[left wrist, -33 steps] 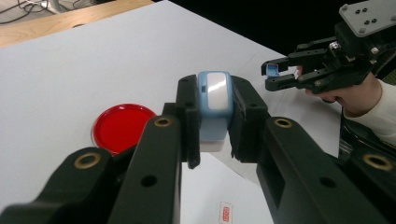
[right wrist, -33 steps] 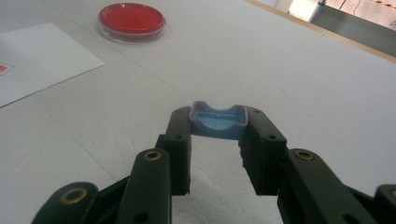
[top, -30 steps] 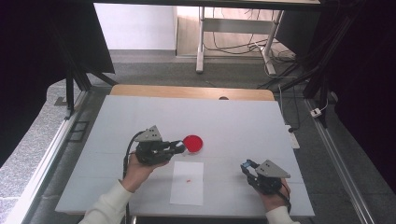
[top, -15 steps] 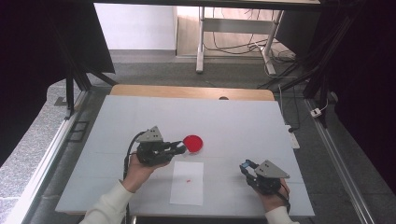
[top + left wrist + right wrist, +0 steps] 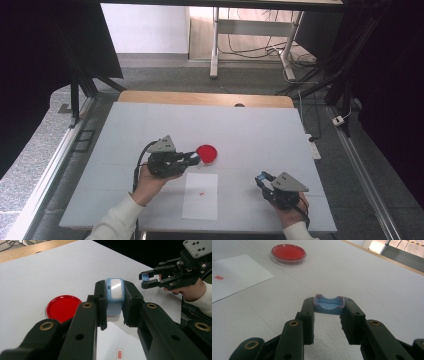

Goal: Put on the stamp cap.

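Note:
My left gripper [image 5: 195, 158] [image 5: 115, 301] is shut on a small blue stamp with a white face [image 5: 114, 292], held just left of a round red dish [image 5: 207, 152] [image 5: 62, 308]. Below it lies a white paper sheet [image 5: 201, 200] [image 5: 110, 340] with a small red mark [image 5: 201, 193] [image 5: 119, 353]. My right gripper [image 5: 261, 178] [image 5: 328, 307] is shut on a shallow blue cap [image 5: 328, 304] [image 5: 144, 277], low over the table to the right of the sheet. The dish [image 5: 288, 252] and the sheet [image 5: 237, 275] lie beyond it to the left in the right gripper view.
The white tabletop [image 5: 260, 135] has a wooden strip [image 5: 200, 98] along its far edge. Metal rails run down both sides, and a stand with cables is on the floor behind. Bare table lies at the back and between the two hands.

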